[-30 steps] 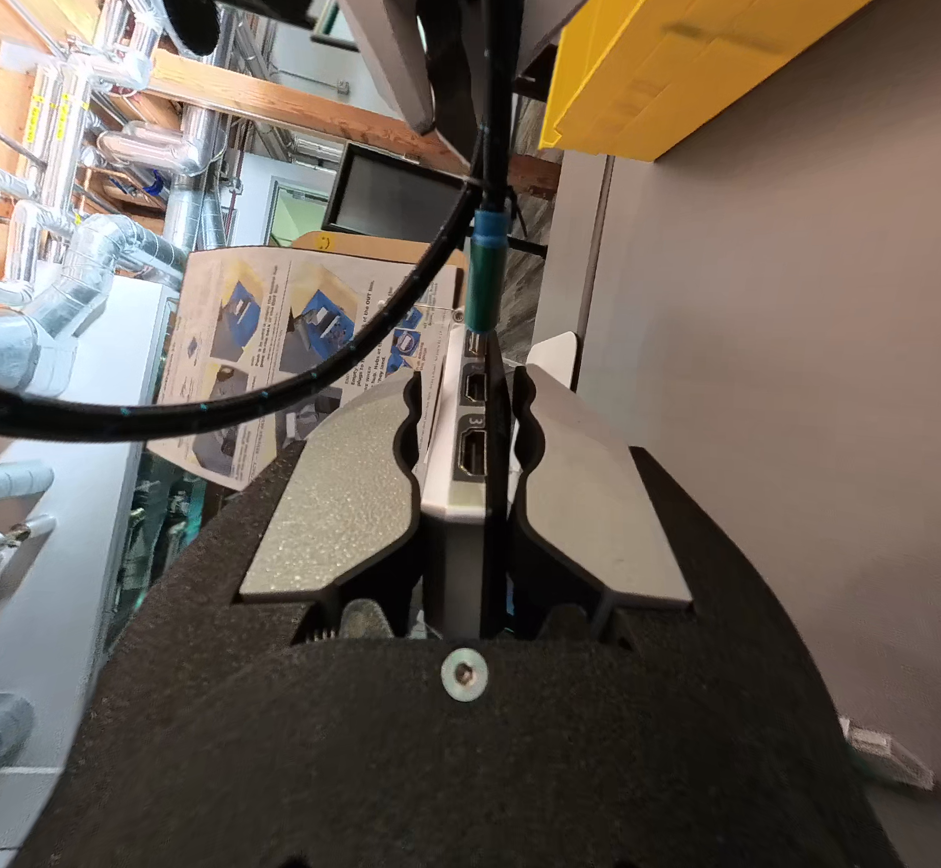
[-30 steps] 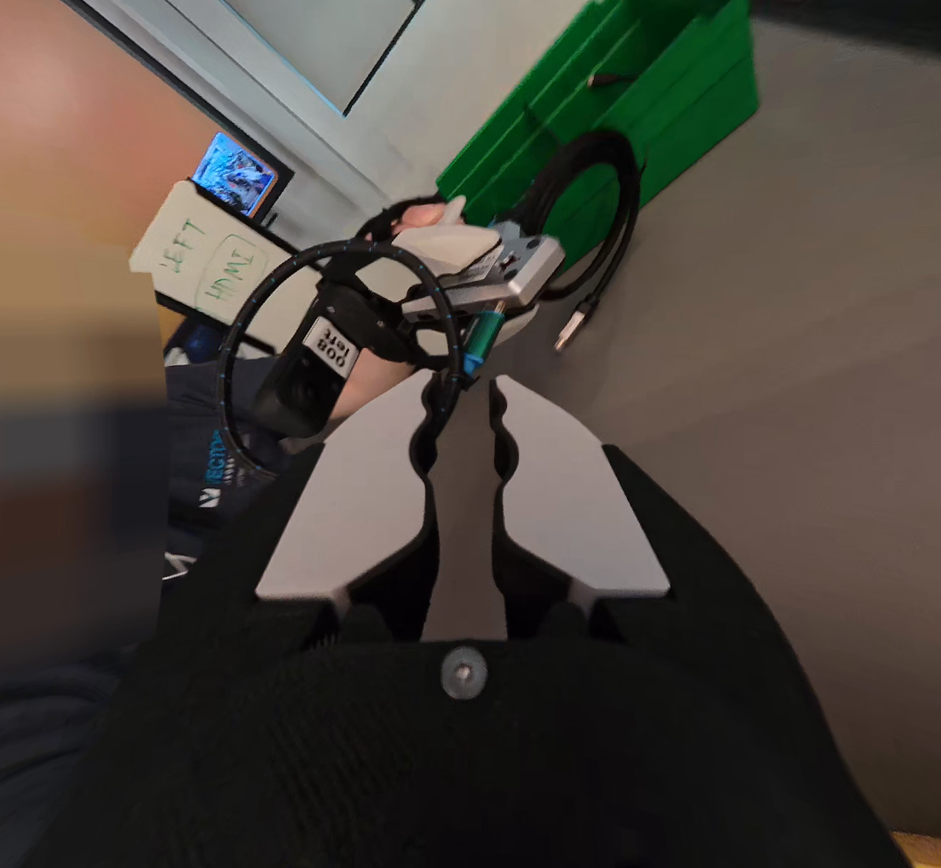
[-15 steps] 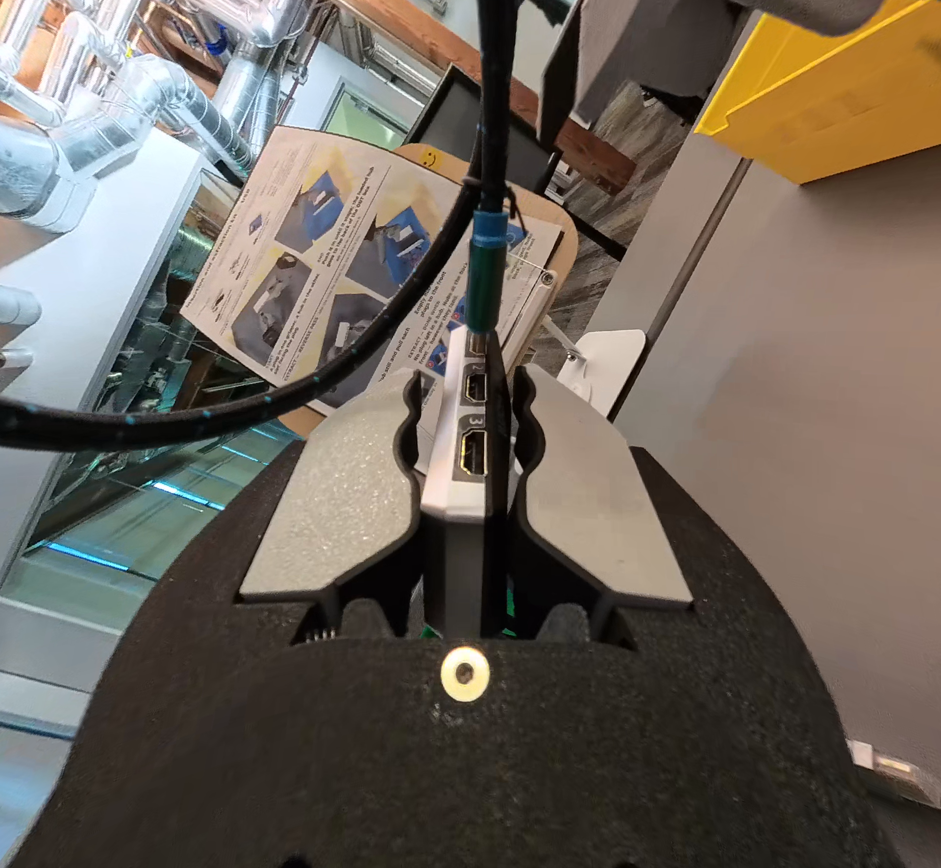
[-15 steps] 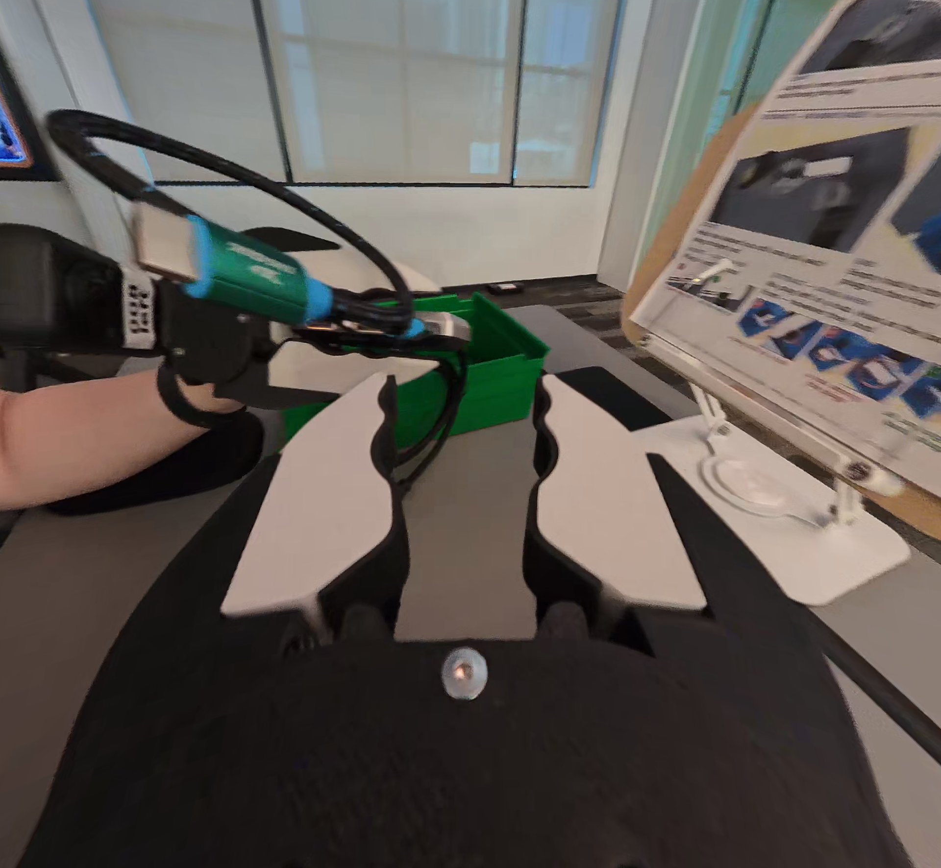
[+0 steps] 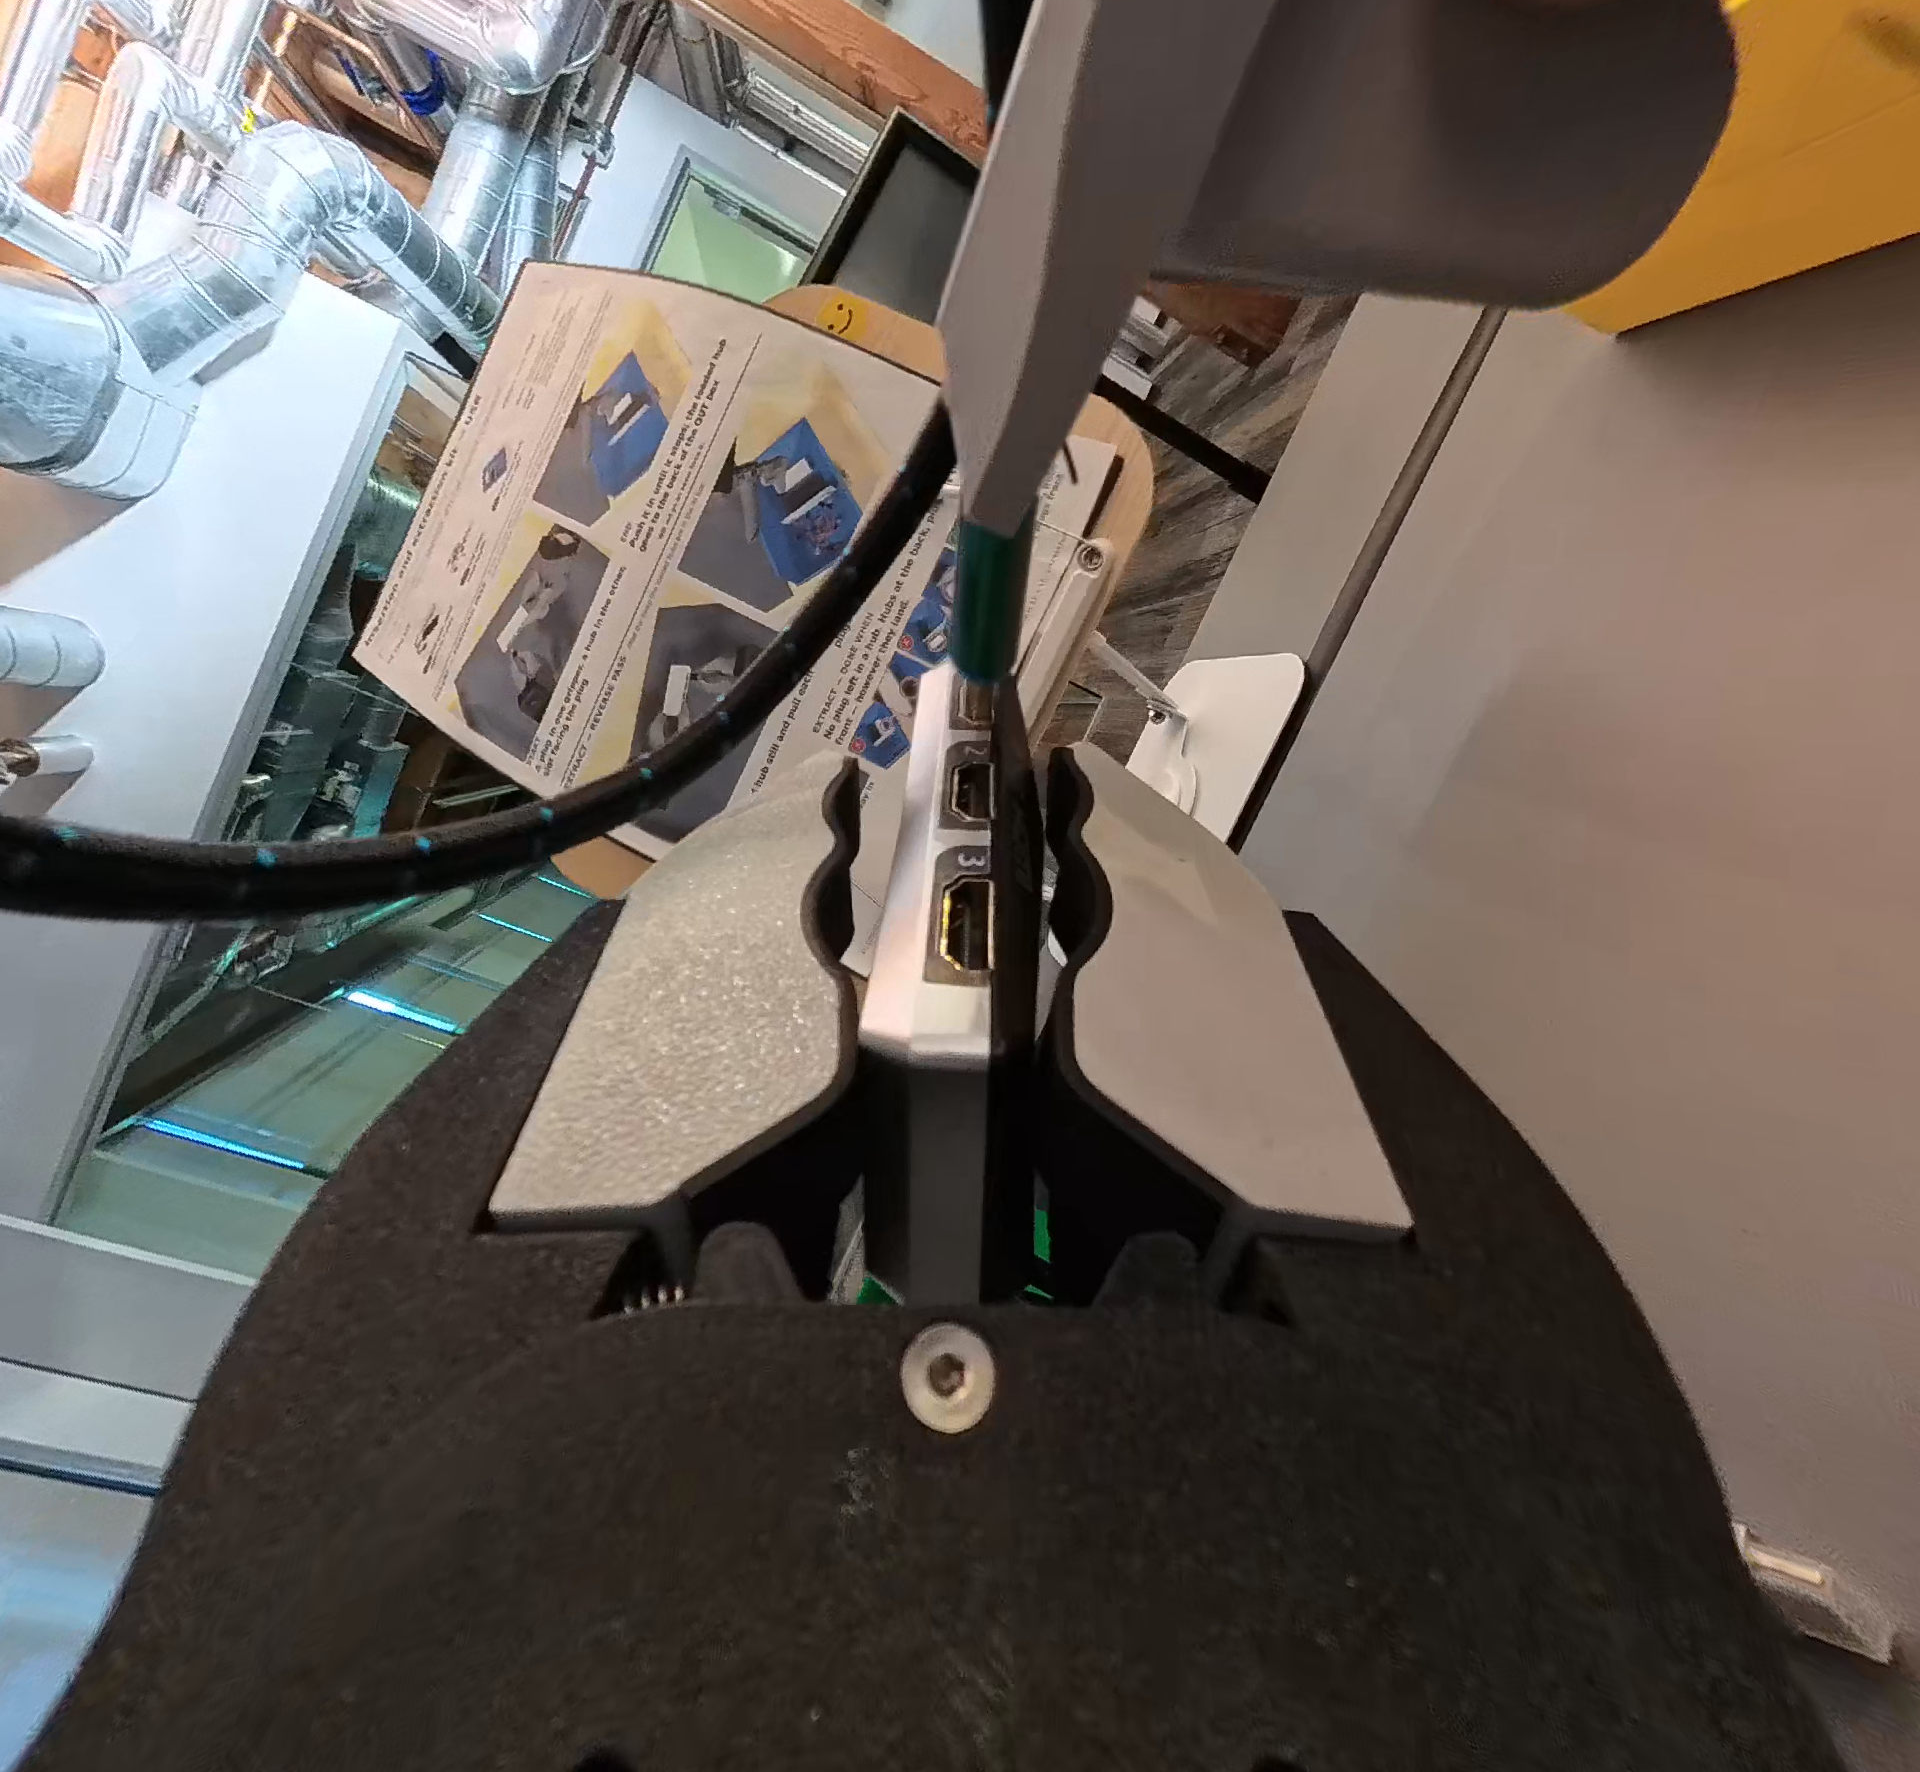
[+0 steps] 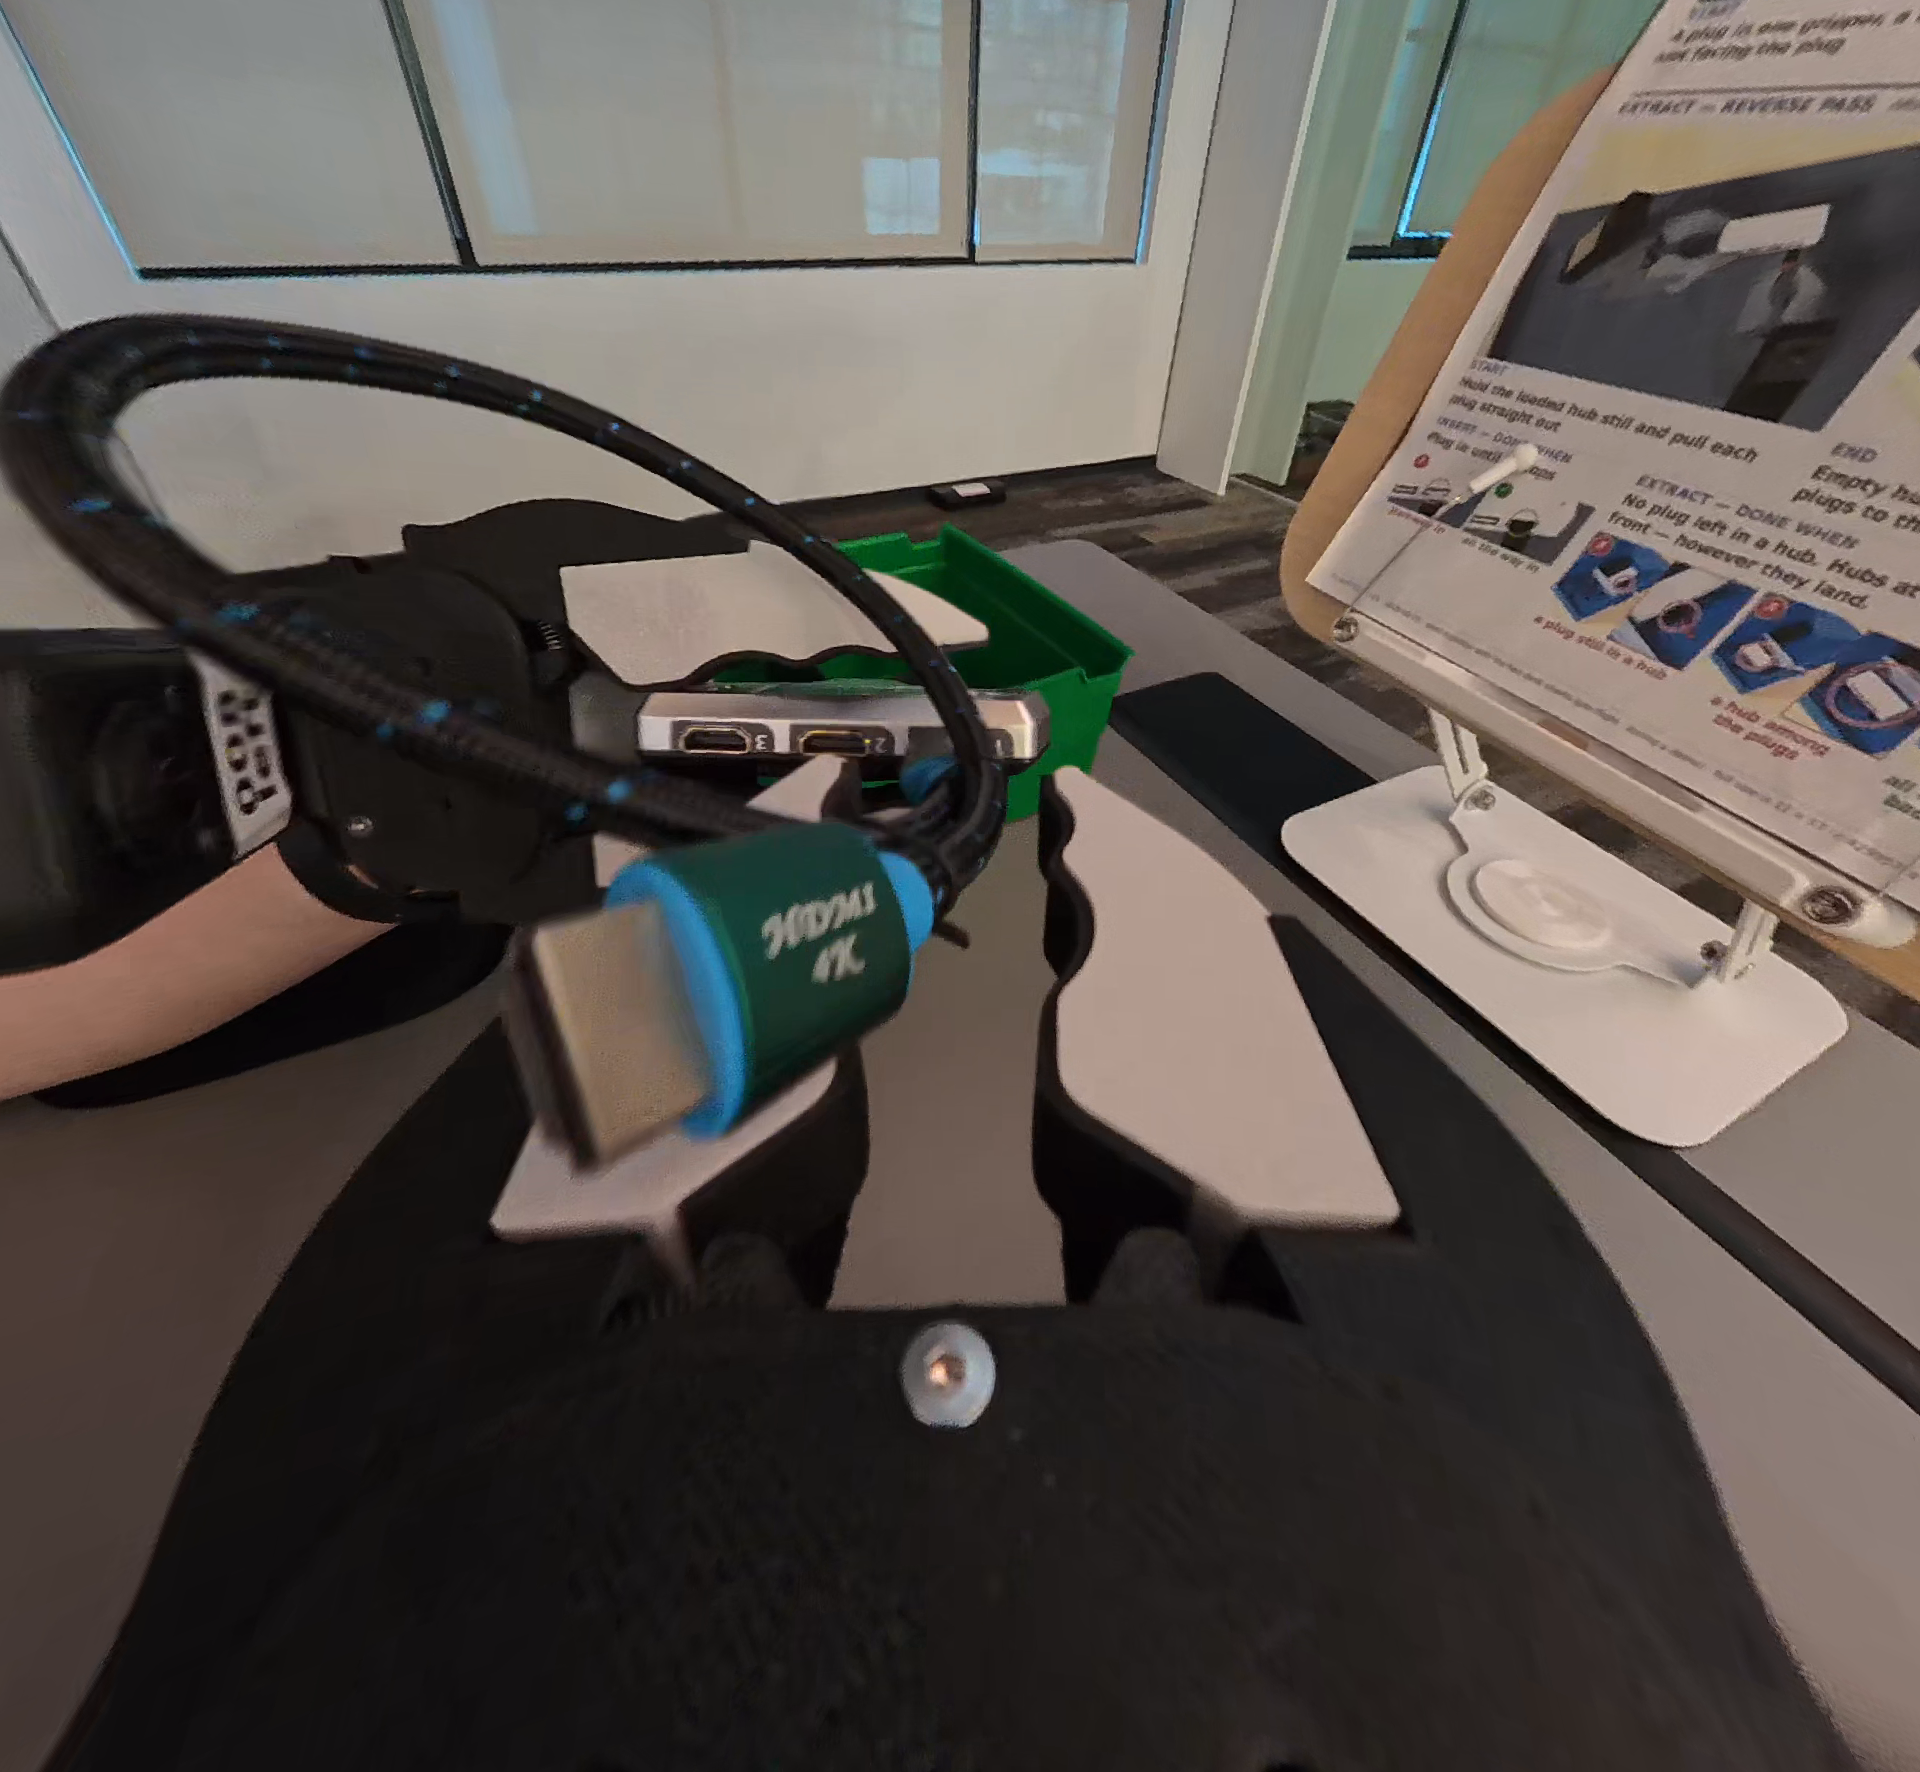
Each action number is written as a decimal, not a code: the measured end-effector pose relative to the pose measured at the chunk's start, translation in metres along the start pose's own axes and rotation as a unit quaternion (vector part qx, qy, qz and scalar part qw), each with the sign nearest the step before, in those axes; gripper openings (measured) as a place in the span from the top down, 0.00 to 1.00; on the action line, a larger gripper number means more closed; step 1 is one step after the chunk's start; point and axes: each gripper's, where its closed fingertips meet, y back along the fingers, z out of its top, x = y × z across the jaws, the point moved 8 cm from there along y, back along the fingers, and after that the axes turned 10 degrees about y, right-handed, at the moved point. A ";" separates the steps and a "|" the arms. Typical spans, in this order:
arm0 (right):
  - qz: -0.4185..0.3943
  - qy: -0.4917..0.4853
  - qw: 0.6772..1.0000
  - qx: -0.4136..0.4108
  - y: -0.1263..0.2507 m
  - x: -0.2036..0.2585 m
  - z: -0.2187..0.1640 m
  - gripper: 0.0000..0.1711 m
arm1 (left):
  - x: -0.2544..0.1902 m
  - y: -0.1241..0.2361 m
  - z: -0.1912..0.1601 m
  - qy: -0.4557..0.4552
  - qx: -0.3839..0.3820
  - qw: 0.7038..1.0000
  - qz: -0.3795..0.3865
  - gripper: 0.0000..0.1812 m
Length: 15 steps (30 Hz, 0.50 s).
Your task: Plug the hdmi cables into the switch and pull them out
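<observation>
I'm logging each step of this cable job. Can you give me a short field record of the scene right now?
left tool: shut on the silver switch
switch ports: farthest holds a green connector; two nearer ports empty
right tool: open, tips at the green connector; contact unclear
cable: black braided, looping to a free plug in front of the right tool
background: green bin; instruction sheet on a stand
</observation>
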 end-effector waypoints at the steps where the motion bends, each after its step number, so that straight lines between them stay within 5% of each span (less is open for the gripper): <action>1: -0.007 0.001 1.000 0.007 -0.001 0.000 -0.001 0.83 | -0.001 0.000 0.000 -0.004 0.001 1.000 -0.001 0.81; 15: 0.014 0.025 0.997 0.078 0.003 0.003 0.000 0.89 | -0.012 0.003 0.004 -0.036 -0.024 0.999 -0.023 0.81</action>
